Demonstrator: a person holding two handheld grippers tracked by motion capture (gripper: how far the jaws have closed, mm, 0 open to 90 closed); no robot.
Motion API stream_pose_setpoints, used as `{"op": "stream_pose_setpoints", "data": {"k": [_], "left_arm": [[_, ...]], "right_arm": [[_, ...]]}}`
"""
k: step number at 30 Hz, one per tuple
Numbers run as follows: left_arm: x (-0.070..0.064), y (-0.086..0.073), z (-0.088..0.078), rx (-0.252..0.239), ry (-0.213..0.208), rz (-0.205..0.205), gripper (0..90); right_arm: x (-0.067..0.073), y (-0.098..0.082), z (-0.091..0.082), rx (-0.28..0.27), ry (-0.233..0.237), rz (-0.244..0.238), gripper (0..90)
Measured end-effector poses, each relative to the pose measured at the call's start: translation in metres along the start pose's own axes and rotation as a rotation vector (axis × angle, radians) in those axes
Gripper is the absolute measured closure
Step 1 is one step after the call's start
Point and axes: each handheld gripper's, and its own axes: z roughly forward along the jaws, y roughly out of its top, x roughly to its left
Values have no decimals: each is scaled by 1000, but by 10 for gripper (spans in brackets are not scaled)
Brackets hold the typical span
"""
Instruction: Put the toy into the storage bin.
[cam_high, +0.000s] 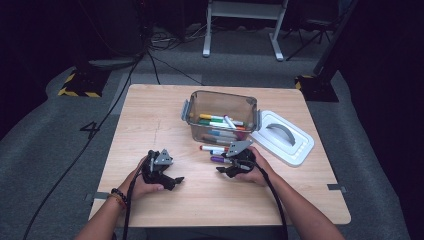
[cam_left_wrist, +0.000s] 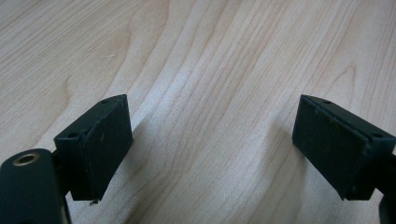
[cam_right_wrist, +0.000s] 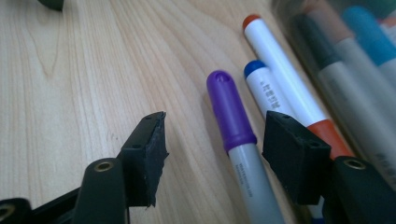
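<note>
Both grippers, left gripper (cam_high: 176, 181) and right gripper (cam_high: 221, 170): black bodies, grey three-cornered top plates, black trailing cables, brass-ringed screw holes. Beaded bracelet (cam_high: 119, 196) on left wrist.

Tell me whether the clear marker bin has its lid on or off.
Off. The clear bin stands open-topped with markers inside; its white lid lies flat on the table beside it.

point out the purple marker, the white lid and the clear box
purple marker (cam_right_wrist: 229, 112), right gripper view, on its purple cap
white lid (cam_high: 300, 146), high view, flat part by the handle
clear box (cam_high: 199, 102), high view, left wall
</note>
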Motion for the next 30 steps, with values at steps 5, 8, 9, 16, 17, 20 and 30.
{"op": "stream_pose_setpoints", "data": {"k": [5,8,9,16,17,20,30], "left_arm": [[0,0,0,0,0,0,124],[0,0,0,0,0,0,124],[0,0,0,0,0,0,124],[0,0,0,1,0,1,124],[0,0,0,1,0,0,124],[0,0,0,0,0,1,124],[0,0,0,1,0,0,124]], "right_arm": [[1,1,4,-12,55,29,449],[3,2,6,-17,77,21,506],[4,3,5,-13,81,22,536],[10,5,4,-4,119,-18,739],[11,5,4,-5,111,-24,741],[12,5,4,-6,114,-29,746],[9,6,-12,-67,149,-15,749]]}}
